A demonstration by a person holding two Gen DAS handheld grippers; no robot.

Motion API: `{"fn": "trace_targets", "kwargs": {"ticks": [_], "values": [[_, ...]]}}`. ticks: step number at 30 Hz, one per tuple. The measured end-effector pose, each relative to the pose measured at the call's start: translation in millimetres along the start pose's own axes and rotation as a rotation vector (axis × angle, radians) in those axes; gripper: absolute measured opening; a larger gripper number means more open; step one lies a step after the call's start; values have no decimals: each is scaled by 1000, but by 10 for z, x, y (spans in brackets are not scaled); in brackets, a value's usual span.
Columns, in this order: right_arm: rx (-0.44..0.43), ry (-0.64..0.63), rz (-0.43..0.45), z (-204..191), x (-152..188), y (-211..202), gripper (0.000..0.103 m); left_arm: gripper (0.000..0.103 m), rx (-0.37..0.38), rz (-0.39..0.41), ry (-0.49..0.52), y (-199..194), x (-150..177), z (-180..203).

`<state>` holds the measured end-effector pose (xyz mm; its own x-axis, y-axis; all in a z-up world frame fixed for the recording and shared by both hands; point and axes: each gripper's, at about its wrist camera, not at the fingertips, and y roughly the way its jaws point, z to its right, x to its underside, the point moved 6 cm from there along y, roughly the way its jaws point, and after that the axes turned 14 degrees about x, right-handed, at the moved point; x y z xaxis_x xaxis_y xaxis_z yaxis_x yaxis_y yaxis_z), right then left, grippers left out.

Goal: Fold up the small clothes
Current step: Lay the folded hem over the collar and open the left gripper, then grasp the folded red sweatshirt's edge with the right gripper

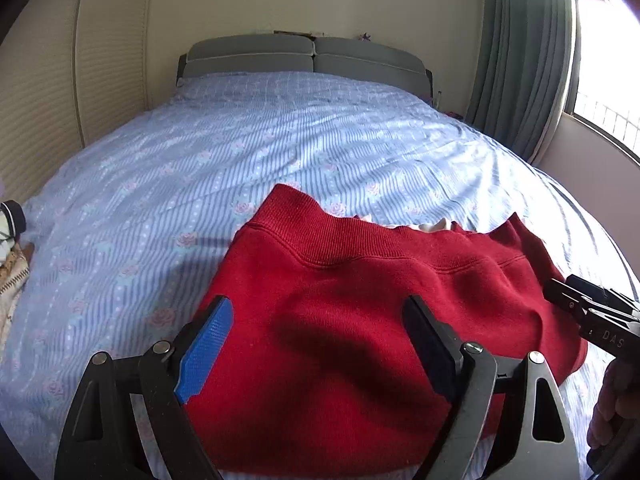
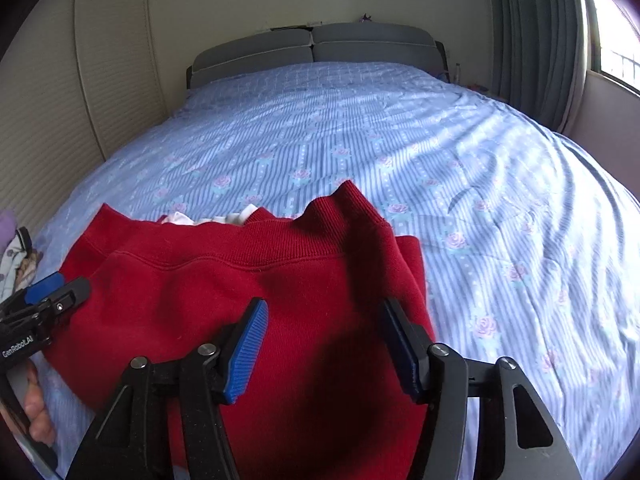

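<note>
A red sweater [image 1: 360, 300] is seen lying flat on the bed [image 1: 240, 140], with both grippers over its near edge.

On the left, other clothes [image 1: 12, 248] are seen at the edge of the bed. The left gripper [image 1: 320, 320] is held over the left part of the sweater, its jaws wide apart, with nothing pinched. The sweater is laid with its long side going left to right, and its ribbed band [image 2: 248, 236] is pointed away toward the grey headboard [image 2: 312, 46]. A bit of white cloth [image 2: 240, 216] is seen behind the band. The right gripper [image 2: 324, 328] is held over the right part, jaws apart, empty.
</note>
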<state>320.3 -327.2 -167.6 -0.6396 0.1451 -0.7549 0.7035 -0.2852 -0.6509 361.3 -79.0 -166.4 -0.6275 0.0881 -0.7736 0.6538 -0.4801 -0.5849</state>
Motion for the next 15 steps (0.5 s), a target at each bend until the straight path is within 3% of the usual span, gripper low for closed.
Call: {"fn": "trace_targets", "kwargs": {"ticks": [6, 12, 14, 15], "values": [[-1, 40, -21, 195, 339, -373, 64, 90, -20, 33, 9, -404, 224, -9], [49, 33, -108, 296, 627, -187, 64, 92, -113, -45, -16, -221, 561, -255], [85, 10, -113, 282, 614, -137, 76, 92, -124, -70, -35, -147, 634, -354], [86, 6, -122, 279, 613, -126, 77, 92, -116, -71, -50, -144, 648, -378]]}}
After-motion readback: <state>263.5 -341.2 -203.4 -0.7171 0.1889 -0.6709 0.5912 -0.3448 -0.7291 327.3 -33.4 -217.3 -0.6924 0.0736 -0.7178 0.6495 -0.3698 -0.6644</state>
